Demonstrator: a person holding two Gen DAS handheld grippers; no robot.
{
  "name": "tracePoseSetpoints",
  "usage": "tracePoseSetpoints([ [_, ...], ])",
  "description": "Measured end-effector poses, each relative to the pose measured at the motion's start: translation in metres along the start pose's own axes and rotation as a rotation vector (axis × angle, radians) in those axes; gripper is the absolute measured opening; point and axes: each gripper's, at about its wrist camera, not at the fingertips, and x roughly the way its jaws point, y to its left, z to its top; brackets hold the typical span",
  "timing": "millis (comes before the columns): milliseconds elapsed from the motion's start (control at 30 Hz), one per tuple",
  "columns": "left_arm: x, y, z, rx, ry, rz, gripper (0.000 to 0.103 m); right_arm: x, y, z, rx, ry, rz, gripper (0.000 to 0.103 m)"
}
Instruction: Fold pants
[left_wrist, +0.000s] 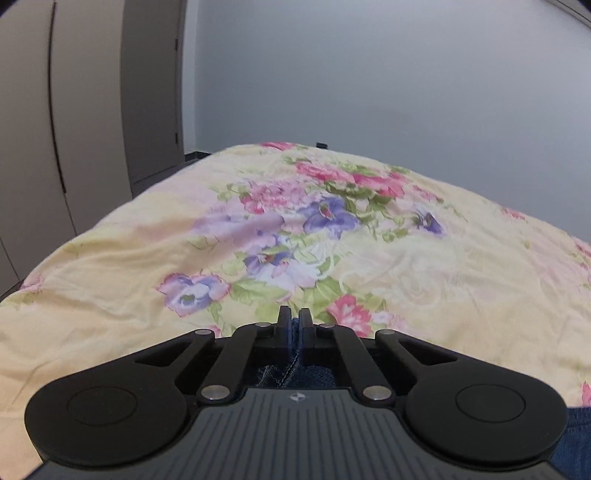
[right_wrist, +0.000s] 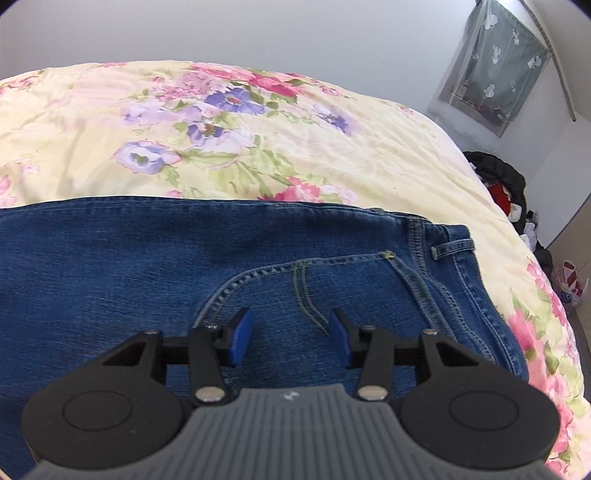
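Blue denim fills the lower half of the right wrist view: the pants (right_wrist: 258, 266) lie spread flat on a bed covered by a pale yellow floral bedspread (right_wrist: 332, 155), with the waistband end, a belt loop and a curved pocket seam towards the right of that picture. The right gripper (right_wrist: 291, 334) hangs over the pocket area with its jaws spread apart, the blue pads (right_wrist: 242, 334) clear of each other and nothing pinched between them (whether the tips touch the cloth below I cannot tell). In the left wrist view the left gripper (left_wrist: 294, 321) has its jaws pressed together, and a thin fold of the same pants (left_wrist: 295, 369) sits between them, its stitched seam running back under the linkage; so this claw is pinching the denim. More denim shows at the lower right corner of that view. Beyond the left gripper the bedspread (left_wrist: 406, 258) stretches away, rumpled, to a plain grey wall (left_wrist: 369, 74), with tall cupboard doors (left_wrist: 92, 110) at the left. In the right wrist view a curtained window (right_wrist: 495, 66) sits high on the far wall, and a dark heap of clothes (right_wrist: 506, 184) lies beside the bed.
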Motion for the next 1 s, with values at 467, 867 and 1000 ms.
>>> tracePoseSetpoints([
  [467,0.016,0.007,-0.022,0.003,0.093,0.068,0.036,-0.001,-0.029,-0.004,0.074,-0.018,0.002,0.045],
  [867,-0.051,-0.018,-0.057,0.015,0.09,-0.008,0.041,-0.029,-0.166,-0.043,0.405,-0.029,-0.082,0.045],
  [1000,-0.062,-0.038,-0.078,0.029,0.126,-0.028,0.041,-0.026,-0.216,-0.073,0.618,-0.01,0.002,0.046],
])
